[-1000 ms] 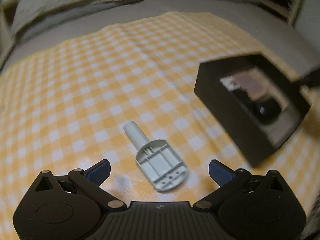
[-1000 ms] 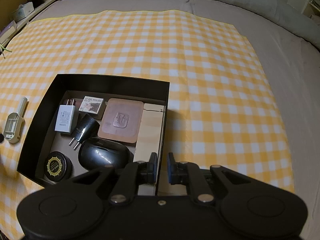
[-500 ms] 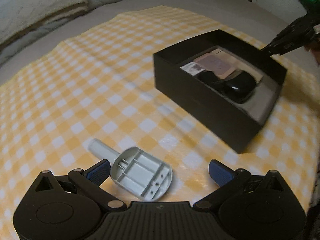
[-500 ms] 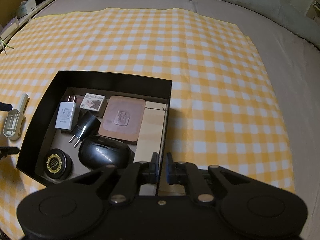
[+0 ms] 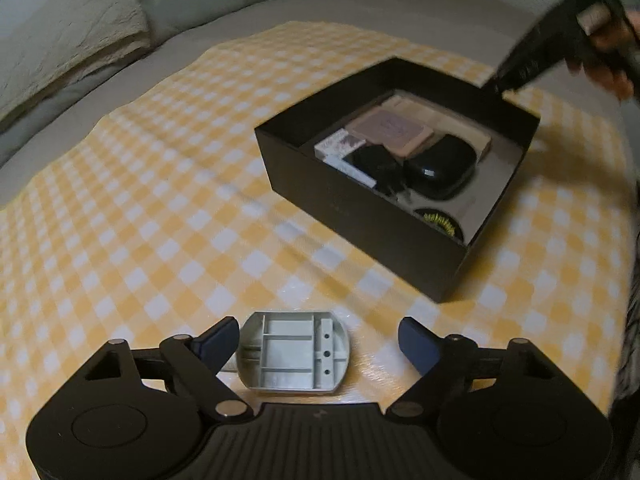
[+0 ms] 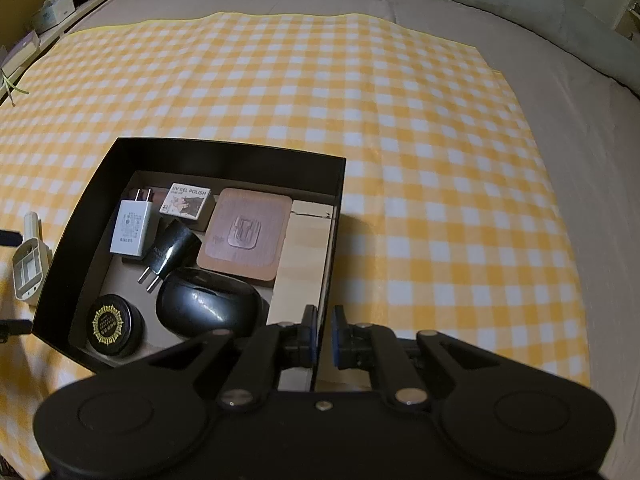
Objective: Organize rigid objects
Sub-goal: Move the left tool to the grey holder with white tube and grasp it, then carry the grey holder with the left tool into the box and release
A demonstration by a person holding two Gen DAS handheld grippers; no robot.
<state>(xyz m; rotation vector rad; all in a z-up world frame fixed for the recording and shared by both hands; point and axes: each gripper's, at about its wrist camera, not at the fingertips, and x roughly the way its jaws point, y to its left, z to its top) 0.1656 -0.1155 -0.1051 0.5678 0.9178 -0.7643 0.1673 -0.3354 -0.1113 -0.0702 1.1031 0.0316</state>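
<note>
Cloth in yellow and white checks [image 5: 160, 216] covers the bed in the left wrist view, and on it the left claw [image 5: 319, 342] stands released, its blue pads wide apart around a grey plastic part [image 5: 294, 352] that lies hollow side up; the left pad is just beside the part's edge, while the right pad is well clear of it. Beyond sits a black box [image 5: 360, 208], open at the top, with the right claw [image 5: 520, 68] reaching down onto its far wall, blurred. In the right wrist view the right claw [image 6: 324, 336] is clenched on the box's [image 6: 224, 156] near right wall, one pad inside and one outside. Inside the box lie a white charger [image 6: 131, 228], a black plug [image 6: 170, 250], a small gel polish carton [image 6: 186, 200], a brown square case [image 6: 246, 234], a glossy black case [image 6: 208, 302] and a round black tin [image 6: 112, 320]. The grey part [image 6: 28, 264] lies on the cloth just outside the box's left wall.
</note>
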